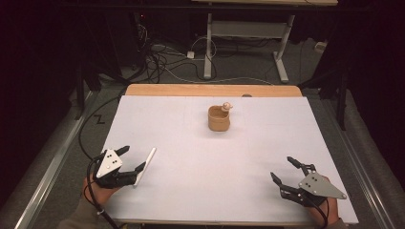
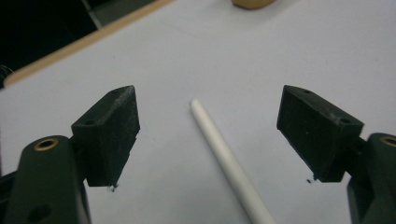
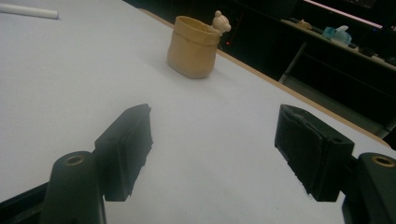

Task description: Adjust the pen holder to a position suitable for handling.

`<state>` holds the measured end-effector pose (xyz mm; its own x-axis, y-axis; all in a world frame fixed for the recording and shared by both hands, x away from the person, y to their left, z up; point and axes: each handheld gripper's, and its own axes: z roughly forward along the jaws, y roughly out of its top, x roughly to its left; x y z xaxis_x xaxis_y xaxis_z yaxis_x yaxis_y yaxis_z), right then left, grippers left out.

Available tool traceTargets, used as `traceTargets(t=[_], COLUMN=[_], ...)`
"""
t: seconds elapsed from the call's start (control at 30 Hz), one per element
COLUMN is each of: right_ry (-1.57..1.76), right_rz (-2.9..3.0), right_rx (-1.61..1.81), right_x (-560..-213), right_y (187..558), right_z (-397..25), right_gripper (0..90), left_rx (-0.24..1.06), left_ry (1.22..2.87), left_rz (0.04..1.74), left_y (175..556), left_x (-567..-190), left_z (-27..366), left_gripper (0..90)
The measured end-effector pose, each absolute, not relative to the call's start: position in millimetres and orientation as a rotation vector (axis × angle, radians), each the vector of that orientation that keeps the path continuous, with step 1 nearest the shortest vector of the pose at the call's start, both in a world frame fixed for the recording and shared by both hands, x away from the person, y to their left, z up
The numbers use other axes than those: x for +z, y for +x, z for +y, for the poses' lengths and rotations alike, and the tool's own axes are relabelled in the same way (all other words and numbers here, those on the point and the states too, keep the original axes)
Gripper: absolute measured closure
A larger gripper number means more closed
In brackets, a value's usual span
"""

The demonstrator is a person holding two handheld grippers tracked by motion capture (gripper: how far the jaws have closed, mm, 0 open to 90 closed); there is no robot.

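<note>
A thin white stick (image 1: 145, 165) lies on the white table sheet (image 1: 215, 157) at the near left. My left gripper (image 1: 133, 159) hovers over its near end, open, with the stick (image 2: 229, 163) running between the two jaws and touching neither. A tan cup with a small bear figure on its rim (image 1: 219, 118) stands upright toward the far middle of the sheet. My right gripper (image 1: 282, 170) rests open at the near right, nothing between its jaws; the cup (image 3: 194, 46) stands well ahead of it, and the white stick (image 3: 28, 10) shows at the far left.
The wooden table edge (image 1: 212, 89) runs along the far side. Beyond it, cables and a desk frame (image 1: 246, 43) sit on the floor. Bare sheet stretches between the two grippers and around the cup.
</note>
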<state>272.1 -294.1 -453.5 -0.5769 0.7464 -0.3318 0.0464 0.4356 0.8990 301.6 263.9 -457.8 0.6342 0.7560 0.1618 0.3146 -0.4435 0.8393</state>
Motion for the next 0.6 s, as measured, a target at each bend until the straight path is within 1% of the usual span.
traceTargets(t=[0.17, 0.27, 0.6], right_ry=[0.658, 0.66, 0.638], right_rz=[1.948, 1.955, 2.002], right_rx=[1.167, 1.168, 1.14], right_x=[-454, -455, -461], right_y=[271, 272, 273], right_z=[-292, -291, -286], right_gripper=[27.5, 27.5, 27.5], left_rx=[0.64, 0.638, 0.594], left_ry=[2.025, 2.033, 2.125], left_rz=[0.884, 0.909, 1.011], left_y=[304, 305, 312], left_x=[-461, -461, -458], left_z=[262, 259, 251], left_gripper=[20.4, 20.4, 20.5])
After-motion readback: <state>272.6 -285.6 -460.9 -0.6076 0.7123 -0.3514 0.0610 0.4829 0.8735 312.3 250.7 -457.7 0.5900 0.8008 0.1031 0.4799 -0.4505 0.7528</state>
